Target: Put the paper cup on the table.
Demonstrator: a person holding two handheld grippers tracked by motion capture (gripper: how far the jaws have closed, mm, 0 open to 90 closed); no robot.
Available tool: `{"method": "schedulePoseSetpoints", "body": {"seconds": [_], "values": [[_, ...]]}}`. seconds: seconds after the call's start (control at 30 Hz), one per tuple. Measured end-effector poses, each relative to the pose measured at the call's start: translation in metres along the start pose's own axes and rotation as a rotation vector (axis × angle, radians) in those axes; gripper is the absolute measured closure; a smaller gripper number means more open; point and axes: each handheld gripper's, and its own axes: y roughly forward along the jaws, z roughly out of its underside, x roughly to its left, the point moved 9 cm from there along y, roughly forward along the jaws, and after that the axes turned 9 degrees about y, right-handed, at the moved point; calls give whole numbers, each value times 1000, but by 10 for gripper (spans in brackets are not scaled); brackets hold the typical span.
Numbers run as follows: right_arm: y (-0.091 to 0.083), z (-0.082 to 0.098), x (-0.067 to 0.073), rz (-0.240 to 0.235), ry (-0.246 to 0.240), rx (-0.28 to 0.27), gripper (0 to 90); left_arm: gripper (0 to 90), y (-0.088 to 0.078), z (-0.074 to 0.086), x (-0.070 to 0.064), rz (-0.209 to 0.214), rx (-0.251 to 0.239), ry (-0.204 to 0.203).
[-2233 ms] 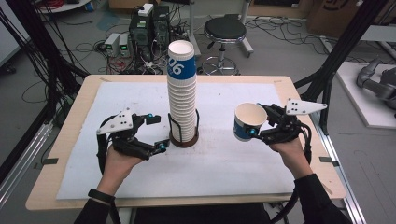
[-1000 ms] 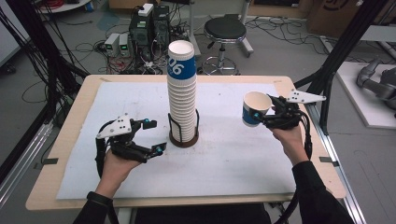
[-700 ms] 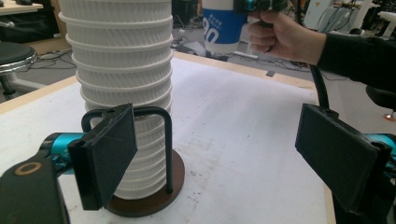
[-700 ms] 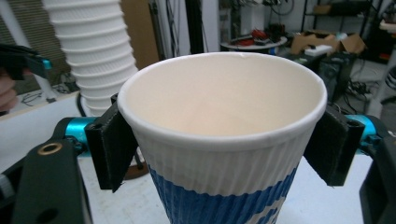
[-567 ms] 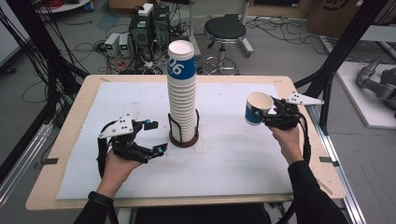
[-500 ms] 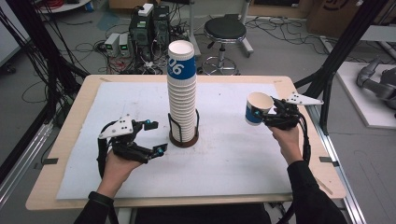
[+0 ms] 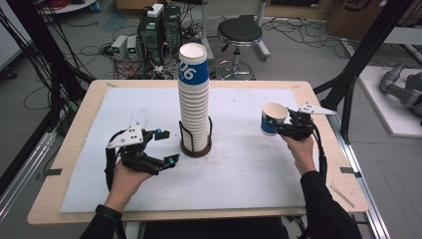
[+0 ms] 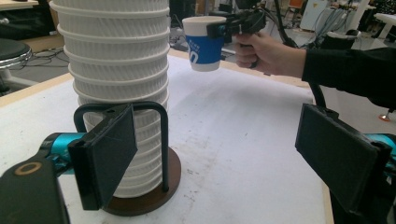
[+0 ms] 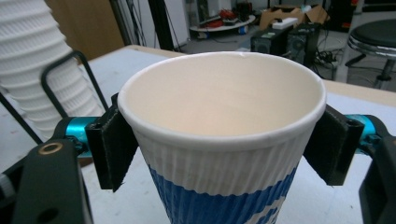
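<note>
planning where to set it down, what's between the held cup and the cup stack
Nothing: in the high view only bare white mat lies between the held cup and the cup stack.

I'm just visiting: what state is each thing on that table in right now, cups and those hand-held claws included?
Single cup: upright, empty, held off the table.
Right gripper: clamped on the single cup just below its rim.
Cup stack: upright, nested, standing in its holder.
Holder: on the table, wire loops around the stack's bottom.
Left gripper: open, empty, beside the holder.

Paper cup: base cut off by bottom edge between the claw's pads. Cup stack: top cut off above; its lower ribs hidden behind near pad.
</note>
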Motion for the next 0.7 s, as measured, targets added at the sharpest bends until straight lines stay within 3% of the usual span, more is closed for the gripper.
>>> {"method": "schedulePoseSetpoints", "body": {"seconds": [0.3,0.7], "values": [[14,16,-13,36,31,34,209,127,1,1,0,4,0,-2],[28,27,-25,89,35,54,220,127,1,3,0,3,1,-7]]}}
